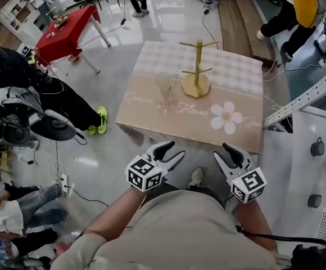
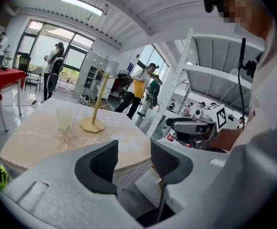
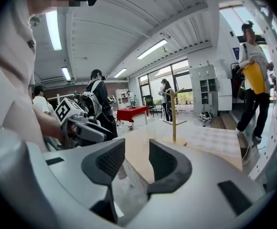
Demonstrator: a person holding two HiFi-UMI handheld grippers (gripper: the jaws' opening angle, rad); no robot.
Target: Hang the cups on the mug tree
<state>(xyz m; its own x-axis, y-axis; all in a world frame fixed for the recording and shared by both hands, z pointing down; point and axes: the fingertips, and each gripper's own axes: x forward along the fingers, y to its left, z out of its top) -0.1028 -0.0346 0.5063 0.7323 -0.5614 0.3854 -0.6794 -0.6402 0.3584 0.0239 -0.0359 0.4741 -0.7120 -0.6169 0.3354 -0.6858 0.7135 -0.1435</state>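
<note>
A wooden mug tree [image 1: 197, 66] stands upright on the far half of the cloth-covered table [image 1: 152, 117]. A clear cup [image 1: 166, 86] stands just left of its base. The left gripper view shows the same cup [image 2: 64, 118] and mug tree [image 2: 96, 109] well beyond the jaws. In the right gripper view the mug tree [image 3: 173, 111] is also far off. My left gripper [image 1: 171, 151] and right gripper [image 1: 226, 153] hover side by side off the table's near edge. Both are open, and the left gripper [image 2: 133, 159] and the right gripper [image 3: 137, 159] hold nothing.
A red table [image 1: 67, 30] stands at the far left, with people and bags beside it. A white metal rack [image 1: 303, 100] runs along the right of the table. Cables [image 1: 67, 184] lie on the floor at the left. More people stand at the back right.
</note>
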